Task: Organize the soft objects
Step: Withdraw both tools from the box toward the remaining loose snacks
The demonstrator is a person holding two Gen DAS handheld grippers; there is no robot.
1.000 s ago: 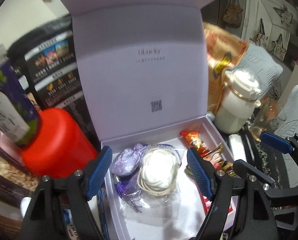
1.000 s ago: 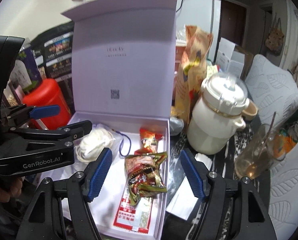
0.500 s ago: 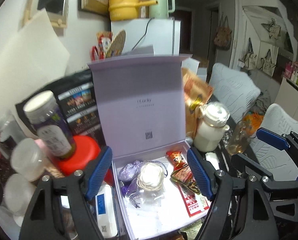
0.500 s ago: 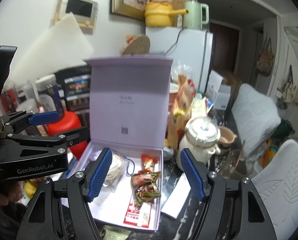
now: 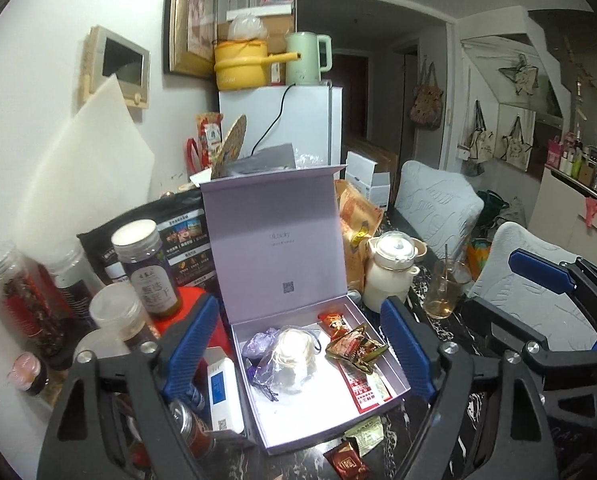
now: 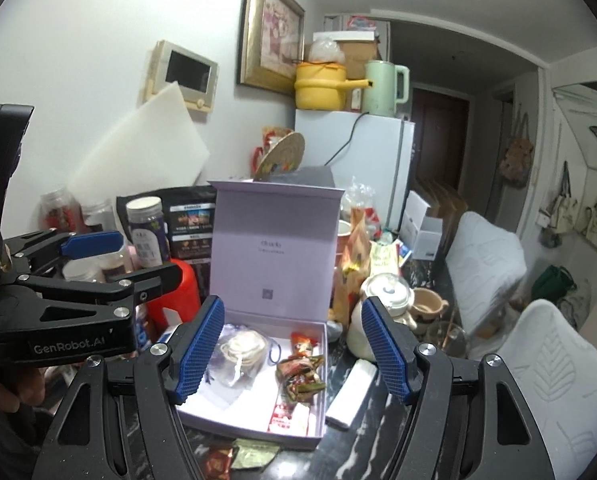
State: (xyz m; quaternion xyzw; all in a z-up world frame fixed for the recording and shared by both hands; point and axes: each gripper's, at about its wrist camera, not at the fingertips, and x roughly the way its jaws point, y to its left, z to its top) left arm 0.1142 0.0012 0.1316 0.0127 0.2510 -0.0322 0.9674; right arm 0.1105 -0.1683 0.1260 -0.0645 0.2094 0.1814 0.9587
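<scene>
1. Inside the open lilac box [image 5: 394,390], a white bagged bundle [image 5: 292,354] is lying beside snack packets [image 5: 354,348].
2. Above the box, the left gripper [image 5: 298,344] is hovering, jaws just widened, gripping nothing.
3. Right of the box, the right gripper [image 6: 294,354] is hanging spread and empty.

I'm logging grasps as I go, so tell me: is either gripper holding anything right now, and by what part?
Nothing is held. The left gripper and right gripper both stand open and empty above the lilac box.
</scene>
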